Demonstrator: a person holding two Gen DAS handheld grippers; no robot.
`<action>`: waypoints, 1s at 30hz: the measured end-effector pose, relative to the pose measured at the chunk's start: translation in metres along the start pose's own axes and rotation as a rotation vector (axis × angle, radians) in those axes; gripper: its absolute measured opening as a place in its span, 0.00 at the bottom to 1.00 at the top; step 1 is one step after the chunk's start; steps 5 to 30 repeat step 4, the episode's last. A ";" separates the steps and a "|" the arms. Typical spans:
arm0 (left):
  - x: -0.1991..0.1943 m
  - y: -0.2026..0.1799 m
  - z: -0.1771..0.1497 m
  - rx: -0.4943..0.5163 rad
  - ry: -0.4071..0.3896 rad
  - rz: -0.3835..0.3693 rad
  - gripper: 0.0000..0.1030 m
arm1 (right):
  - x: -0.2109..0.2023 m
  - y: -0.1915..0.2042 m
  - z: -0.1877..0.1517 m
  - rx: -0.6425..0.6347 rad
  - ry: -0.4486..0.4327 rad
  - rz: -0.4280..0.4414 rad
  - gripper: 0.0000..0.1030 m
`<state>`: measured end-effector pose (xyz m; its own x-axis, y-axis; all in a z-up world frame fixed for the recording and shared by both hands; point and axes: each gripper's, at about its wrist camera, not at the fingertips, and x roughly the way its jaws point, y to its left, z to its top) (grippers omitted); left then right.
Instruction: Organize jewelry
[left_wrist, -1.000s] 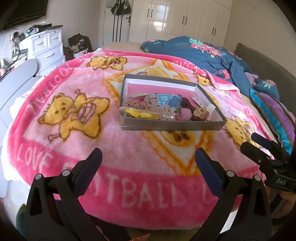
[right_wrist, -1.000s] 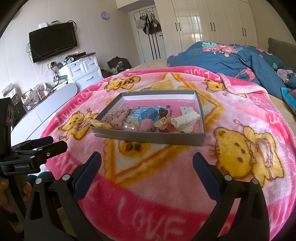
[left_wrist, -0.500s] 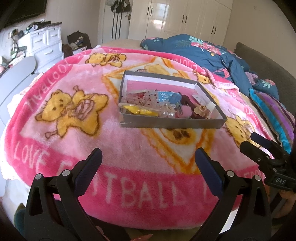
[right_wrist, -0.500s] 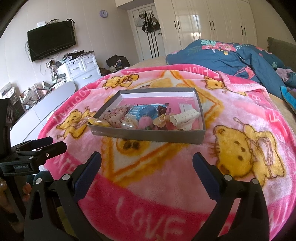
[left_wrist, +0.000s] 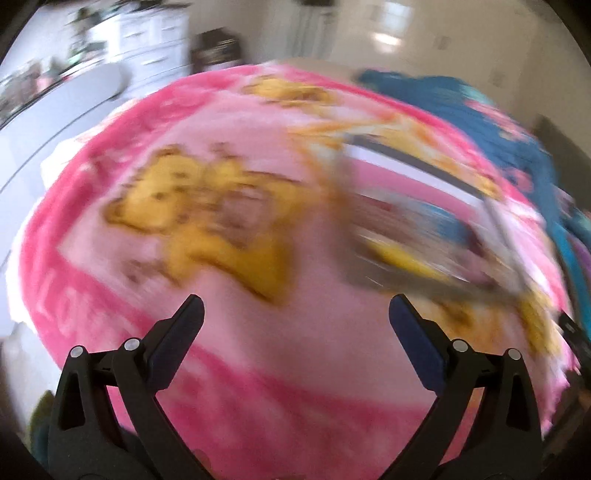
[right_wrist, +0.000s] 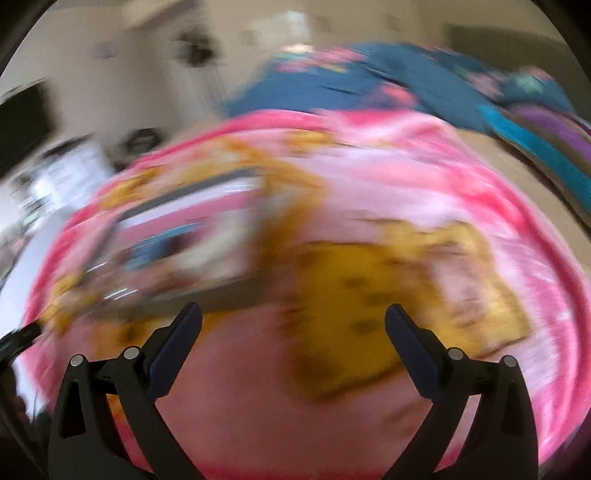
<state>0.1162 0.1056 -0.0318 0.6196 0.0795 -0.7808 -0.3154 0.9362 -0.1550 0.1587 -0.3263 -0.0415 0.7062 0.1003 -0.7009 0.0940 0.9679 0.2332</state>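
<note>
Both views are badly motion-blurred. A grey shallow box (left_wrist: 424, 284) of mixed jewelry and hair pieces lies on the pink bear blanket (left_wrist: 229, 302), at the right of the left wrist view and at the left of the right wrist view, where the box (right_wrist: 207, 301) sits just beyond the left finger. My left gripper (left_wrist: 295, 314) is open over bare blanket, to the left of the box. My right gripper (right_wrist: 293, 314) is open too, above a yellow bear print (right_wrist: 362, 295), with nothing between its fingers. Single items in the box cannot be told apart.
A blue floral duvet (right_wrist: 369, 81) is bunched at the far side of the bed. A white dresser (left_wrist: 147, 33) and a grey rounded board (left_wrist: 74, 96) stand off the left edge. A striped pillow (right_wrist: 546, 140) lies at the far right.
Both grippers have swung fast and moved closer to the blanket. The left view turned left, so the box slid right; the right view turned right, so the box slid left. Jaws stayed open.
</note>
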 end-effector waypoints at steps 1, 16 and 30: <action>0.012 0.014 0.012 -0.034 0.010 0.028 0.91 | 0.010 -0.019 0.009 0.038 0.009 -0.039 0.96; 0.050 0.055 0.048 -0.127 0.025 0.141 0.91 | 0.041 -0.080 0.041 0.120 0.004 -0.243 0.96; 0.050 0.055 0.048 -0.127 0.025 0.141 0.91 | 0.041 -0.080 0.041 0.120 0.004 -0.243 0.96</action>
